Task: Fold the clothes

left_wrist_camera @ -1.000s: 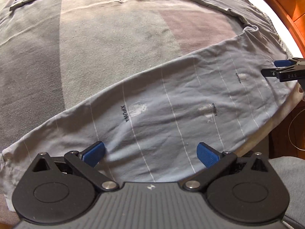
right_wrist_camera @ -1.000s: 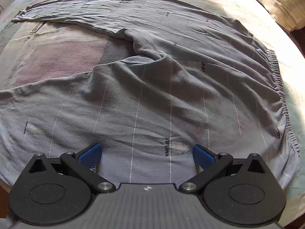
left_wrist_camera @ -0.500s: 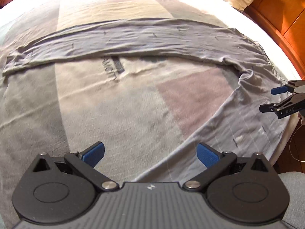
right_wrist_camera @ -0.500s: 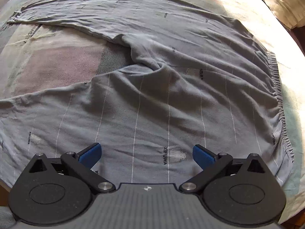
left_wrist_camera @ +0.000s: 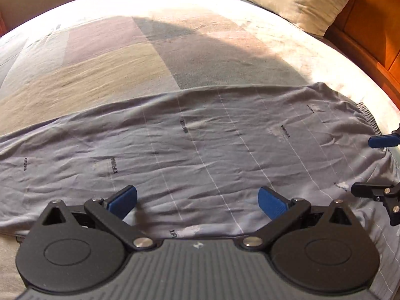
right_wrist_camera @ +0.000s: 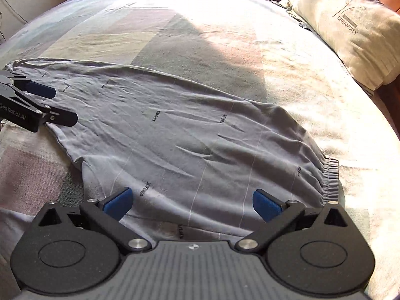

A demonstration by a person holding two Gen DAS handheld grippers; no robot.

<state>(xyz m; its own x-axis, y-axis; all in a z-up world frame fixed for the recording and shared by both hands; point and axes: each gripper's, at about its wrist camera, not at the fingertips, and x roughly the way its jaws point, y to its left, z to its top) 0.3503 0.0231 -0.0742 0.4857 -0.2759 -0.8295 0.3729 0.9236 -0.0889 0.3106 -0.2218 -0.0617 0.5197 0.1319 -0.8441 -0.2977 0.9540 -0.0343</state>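
Grey pinstriped trousers point(left_wrist_camera: 212, 145) lie flat across the bed as one wide band, legs together. Their elastic waistband point(right_wrist_camera: 331, 180) is at the right in the right wrist view. My left gripper point(left_wrist_camera: 197, 200) hovers open just above the near edge of the trousers point(right_wrist_camera: 200, 137), nothing between its blue pads. My right gripper point(right_wrist_camera: 191, 201) is open too, over the seat near the waistband. Each gripper shows in the other's view: the left gripper point(right_wrist_camera: 63, 105) over the leg end, the right gripper point(left_wrist_camera: 367, 166) by the waistband point(left_wrist_camera: 370, 120).
The trousers rest on a patchwork bedcover point(left_wrist_camera: 100, 62) of beige, purple and grey blocks. A cream pillow point(left_wrist_camera: 300, 0) lies at the far right, beside an orange wooden headboard point(left_wrist_camera: 375, 20). The pillow point(right_wrist_camera: 350, 30) is also in the right wrist view. Sunlight falls on the far bedcover point(right_wrist_camera: 225, 37).
Earlier the two legs lay apart in a V; now they lie together as one band. Both views have swung up toward the pillow. Both grippers stayed open.
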